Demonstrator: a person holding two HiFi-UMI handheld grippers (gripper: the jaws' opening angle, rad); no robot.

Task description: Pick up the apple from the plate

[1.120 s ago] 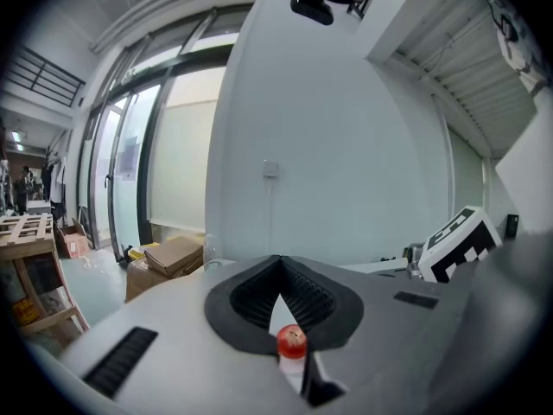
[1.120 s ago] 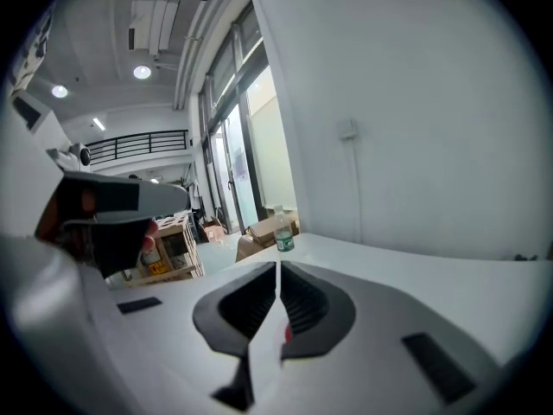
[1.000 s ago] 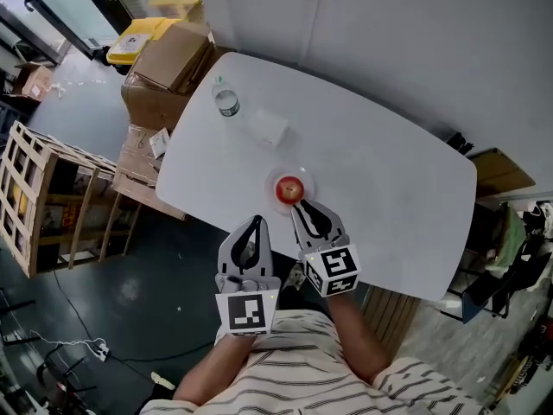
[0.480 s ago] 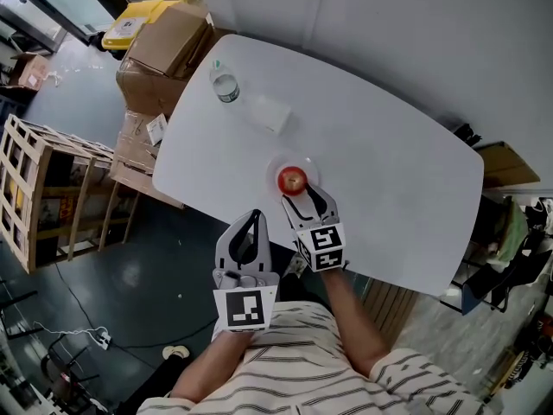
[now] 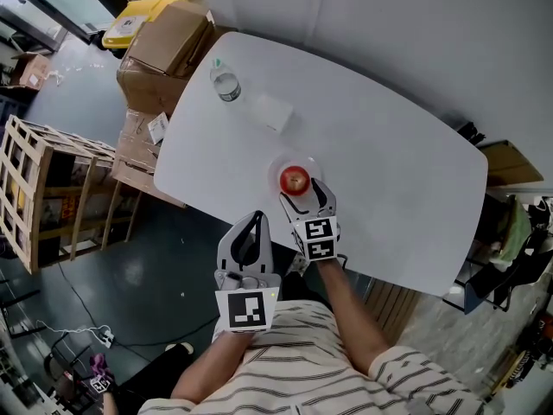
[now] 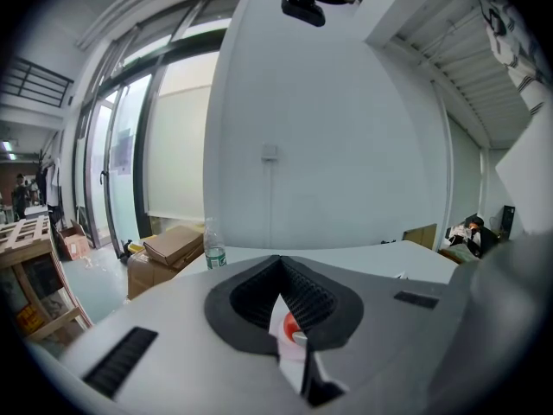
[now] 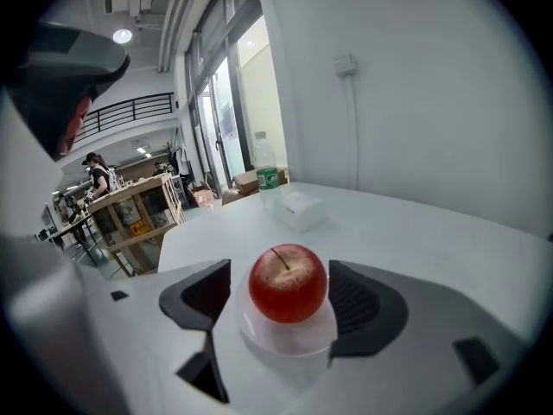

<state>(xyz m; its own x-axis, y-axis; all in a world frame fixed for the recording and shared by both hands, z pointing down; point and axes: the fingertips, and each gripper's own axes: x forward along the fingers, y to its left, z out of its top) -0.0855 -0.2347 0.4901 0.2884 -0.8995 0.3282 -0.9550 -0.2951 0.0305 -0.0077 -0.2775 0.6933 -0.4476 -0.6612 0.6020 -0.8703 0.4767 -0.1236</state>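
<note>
A red apple (image 5: 295, 180) (image 7: 288, 282) sits on a small clear plate (image 5: 278, 168) (image 7: 289, 340) near the front edge of the white table (image 5: 389, 171). My right gripper (image 5: 304, 195) (image 7: 278, 305) is low at the plate, and its jaws have just been opening. The apple stands between them with a gap on each side, pads not touching it. My left gripper (image 5: 255, 220) (image 6: 281, 271) hangs off the table's front edge, left of the right one, shut and empty. Through the slit under its pads I see a sliver of the apple (image 6: 291, 325).
A water bottle (image 5: 226, 85) (image 7: 266, 173) and a small white box (image 5: 271, 111) (image 7: 300, 207) stand farther back left on the table. Cardboard boxes (image 5: 168, 46), a yellow bin (image 5: 130, 26) and a wooden crate (image 5: 39, 193) are on the floor to the left.
My right gripper has dropped and moved forward to the plate, and its jaws have spread on either side of the apple. The left gripper has stayed put.
</note>
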